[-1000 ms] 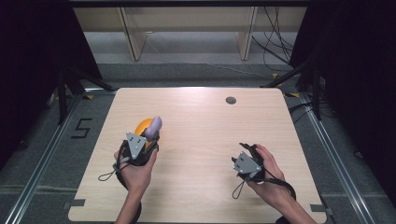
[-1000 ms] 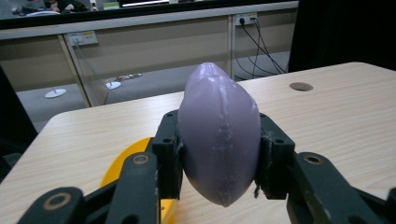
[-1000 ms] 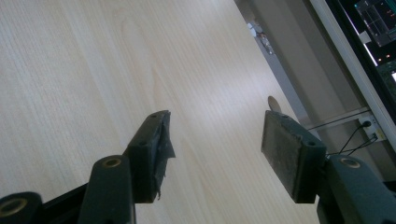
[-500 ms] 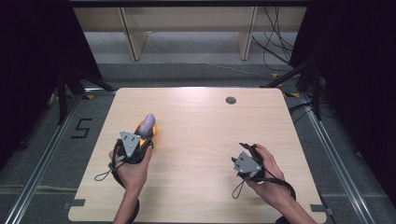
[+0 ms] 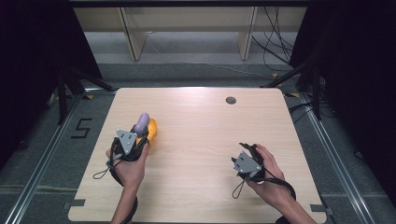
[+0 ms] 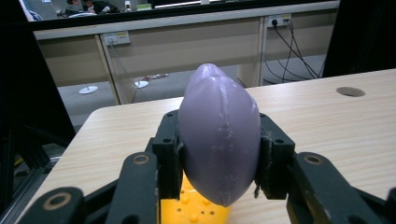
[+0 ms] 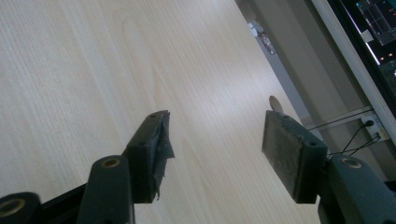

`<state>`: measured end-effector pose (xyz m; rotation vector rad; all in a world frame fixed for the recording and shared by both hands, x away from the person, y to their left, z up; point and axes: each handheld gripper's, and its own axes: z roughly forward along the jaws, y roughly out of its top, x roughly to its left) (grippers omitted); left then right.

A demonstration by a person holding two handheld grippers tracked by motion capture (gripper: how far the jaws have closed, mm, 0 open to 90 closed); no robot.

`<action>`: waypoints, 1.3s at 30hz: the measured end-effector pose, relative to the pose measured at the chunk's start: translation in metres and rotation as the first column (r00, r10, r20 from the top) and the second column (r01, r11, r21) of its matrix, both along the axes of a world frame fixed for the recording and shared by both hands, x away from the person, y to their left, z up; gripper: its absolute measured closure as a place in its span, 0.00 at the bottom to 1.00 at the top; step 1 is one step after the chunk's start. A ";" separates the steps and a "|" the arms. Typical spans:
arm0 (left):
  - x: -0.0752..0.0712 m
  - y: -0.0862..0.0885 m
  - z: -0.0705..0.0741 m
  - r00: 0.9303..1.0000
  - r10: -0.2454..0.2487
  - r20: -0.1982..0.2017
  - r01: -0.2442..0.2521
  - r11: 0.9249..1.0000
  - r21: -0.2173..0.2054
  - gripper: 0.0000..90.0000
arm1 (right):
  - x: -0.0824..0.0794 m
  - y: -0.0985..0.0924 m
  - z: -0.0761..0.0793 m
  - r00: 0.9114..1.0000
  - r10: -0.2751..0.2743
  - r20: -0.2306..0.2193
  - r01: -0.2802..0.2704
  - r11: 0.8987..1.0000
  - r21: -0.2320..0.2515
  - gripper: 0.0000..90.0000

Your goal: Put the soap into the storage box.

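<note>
- The left gripper [image 5: 138, 136] sits at the near left of the counter [image 5: 201, 140], clenched on a purple egg-shaped object [image 6: 219, 135]; in the left gripper view both pads press its sides and its pointed end stands up between the jaws
- A yellow piece [image 5: 152, 128] lies on the counter right under and just beyond the purple object; the left gripper view shows its dotted yellow surface [image 6: 196, 210] beneath the purple one; whether the two touch I cannot tell
- The right gripper [image 5: 246, 154] rests in the hand at the near right, well apart from the left one; its jaws stand apart, released, with bare wood between the pads [image 7: 289, 149]
- A small round hole [image 5: 230, 100] sits near the far edge of the counter
</note>
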<state>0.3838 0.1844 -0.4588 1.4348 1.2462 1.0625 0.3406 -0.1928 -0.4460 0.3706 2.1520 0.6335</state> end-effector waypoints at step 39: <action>0.024 0.011 -0.032 0.996 0.046 -0.079 -0.044 0.999 0.026 0.65 | 0.000 0.000 0.001 1.000 0.010 -0.007 -0.010 1.000 -0.002 0.47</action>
